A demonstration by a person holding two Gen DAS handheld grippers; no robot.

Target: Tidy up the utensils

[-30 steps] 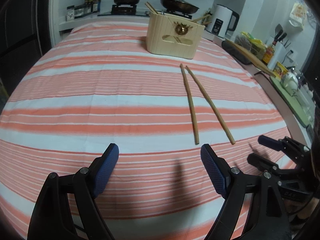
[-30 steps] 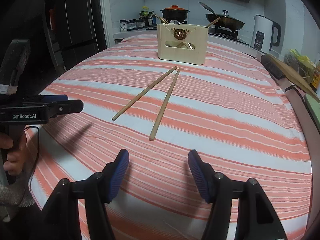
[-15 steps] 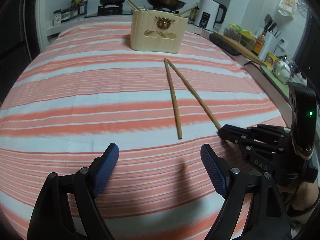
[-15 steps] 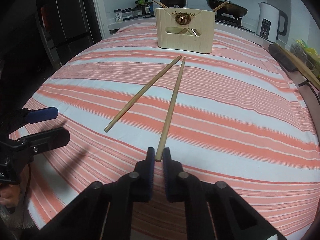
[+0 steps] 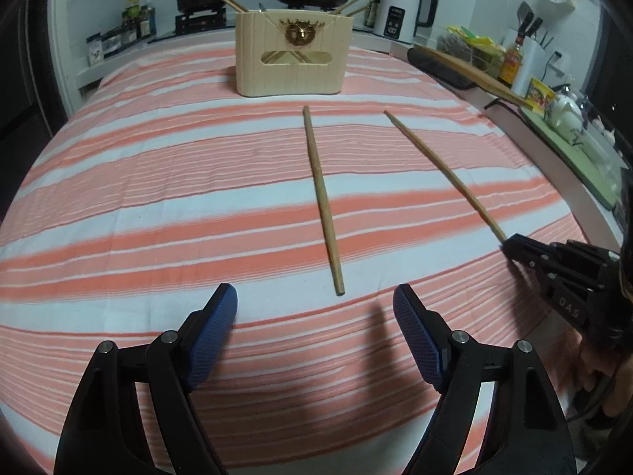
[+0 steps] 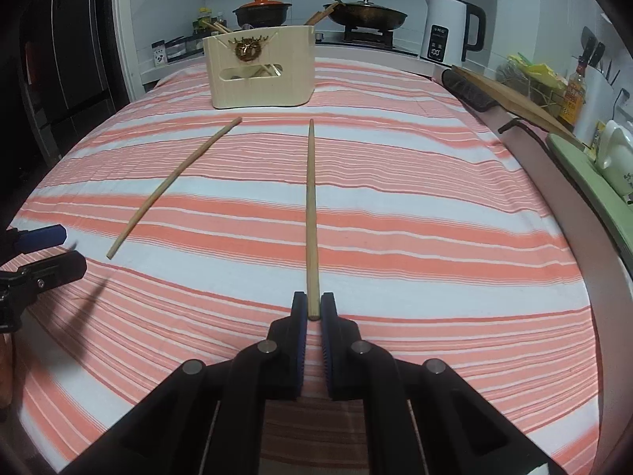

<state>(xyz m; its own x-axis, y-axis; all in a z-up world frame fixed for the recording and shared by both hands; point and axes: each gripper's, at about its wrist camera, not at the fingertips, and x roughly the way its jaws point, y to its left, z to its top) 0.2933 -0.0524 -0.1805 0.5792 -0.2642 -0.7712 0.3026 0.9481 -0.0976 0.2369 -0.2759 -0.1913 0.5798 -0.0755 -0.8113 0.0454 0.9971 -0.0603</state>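
We hold two grippers over a table [image 5: 118, 206] covered in a striped cloth. Our right gripper [image 6: 313, 308] is clamped on the near end of one chopstick [image 6: 310, 206], which runs straight away from us toward the holder [image 6: 261, 71] at the far middle of the table. Our left gripper [image 5: 315, 316] stands wide, its jaws having just narrowed a little, with nothing between them; the second chopstick [image 5: 322, 202] lies flat on the cloth just beyond its fingertips, pointing toward the holder and stopping short of it.

The two chopsticks lie apart, with a bare strip of cloth between them. The left half of the table is open all the way to its left edge. On the right, the cloth ends at a raised edge, and beyond it stand a tray [image 6: 585, 182], a cutting board [image 6: 510, 95] and bottles. Behind the holder, past the far edge, sit a kettle [image 6: 447, 35], a wok [image 6: 364, 12] and a pot [image 6: 261, 10]. More chopsticks already stand in the holder.
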